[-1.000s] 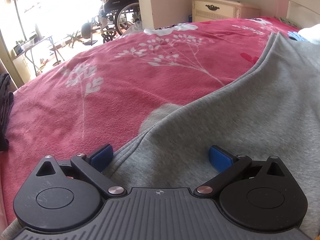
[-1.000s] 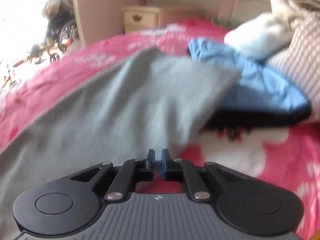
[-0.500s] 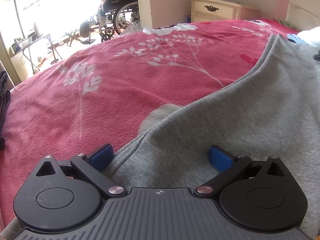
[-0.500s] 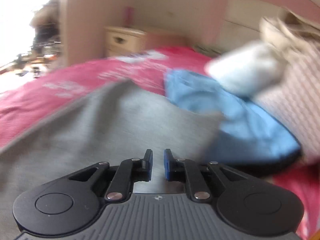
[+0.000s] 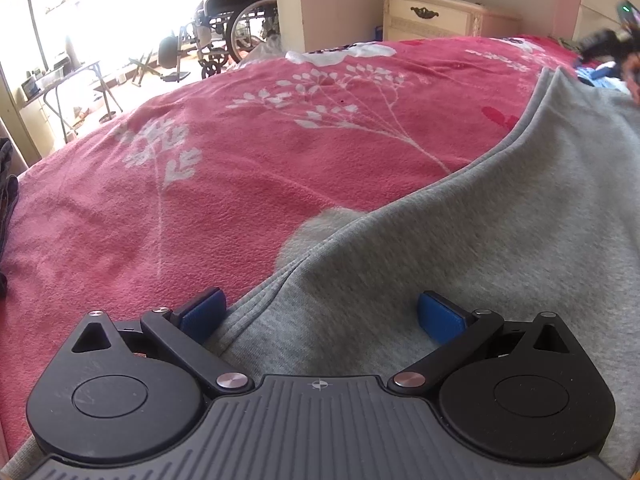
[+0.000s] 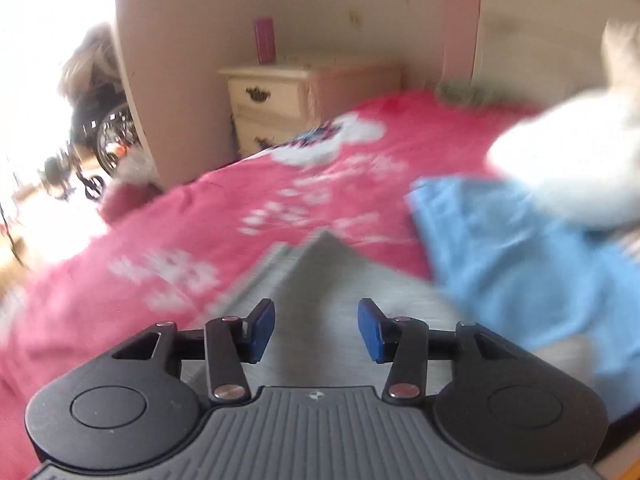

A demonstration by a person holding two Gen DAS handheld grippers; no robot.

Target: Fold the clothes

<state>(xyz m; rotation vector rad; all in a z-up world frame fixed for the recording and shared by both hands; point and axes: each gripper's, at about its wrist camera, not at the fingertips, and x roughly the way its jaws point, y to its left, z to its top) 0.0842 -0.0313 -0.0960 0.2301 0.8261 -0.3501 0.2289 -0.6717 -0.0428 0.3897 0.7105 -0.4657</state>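
One grey sweatshirt [image 5: 500,240] flat, left tongs [image 5: 320,314] wide, right tongs [image 6: 316,330] opening, both empty.

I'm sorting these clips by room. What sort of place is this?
Most likely a bedroom in a home: a bed under a pink floral blanket with clothes on it, such as a grey sweatshirt, and a cream nightstand against the wall.

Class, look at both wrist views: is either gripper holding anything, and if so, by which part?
Nothing is held. The left gripper stands wide open over the grey sweatshirt's edge, pads not pressing. The right gripper is opening above a grey corner, unpinched.
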